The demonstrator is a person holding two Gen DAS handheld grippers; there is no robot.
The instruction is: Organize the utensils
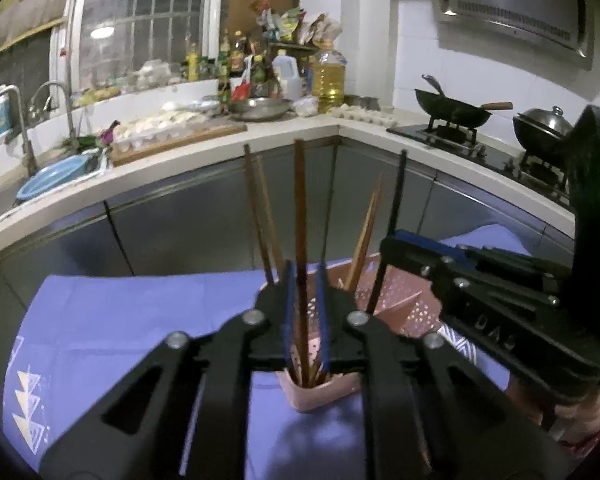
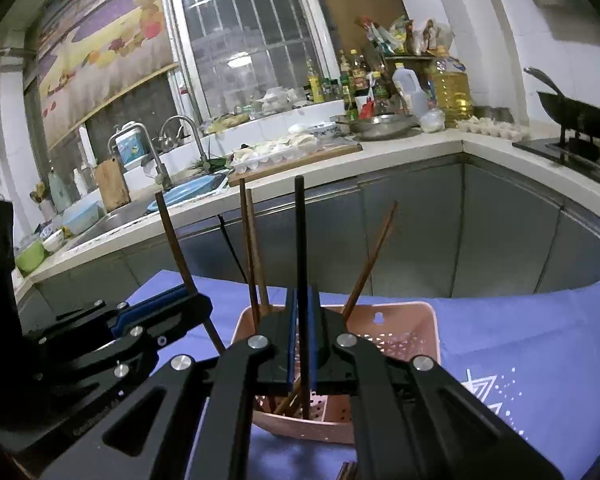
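A pink perforated utensil holder stands on a blue cloth; it also shows in the left wrist view. Several chopsticks stand in it. My left gripper has its blue pads either side of an upright brown chopstick with a small gap, its lower end in the holder. My right gripper is shut on a black chopstick, upright, its tip inside the holder. The right gripper appears in the left wrist view, the left gripper in the right wrist view.
A kitchen counter runs behind, with a sink, a blue basin, a cutting board with dumplings, bottles, an oil jug and a stove with a wok.
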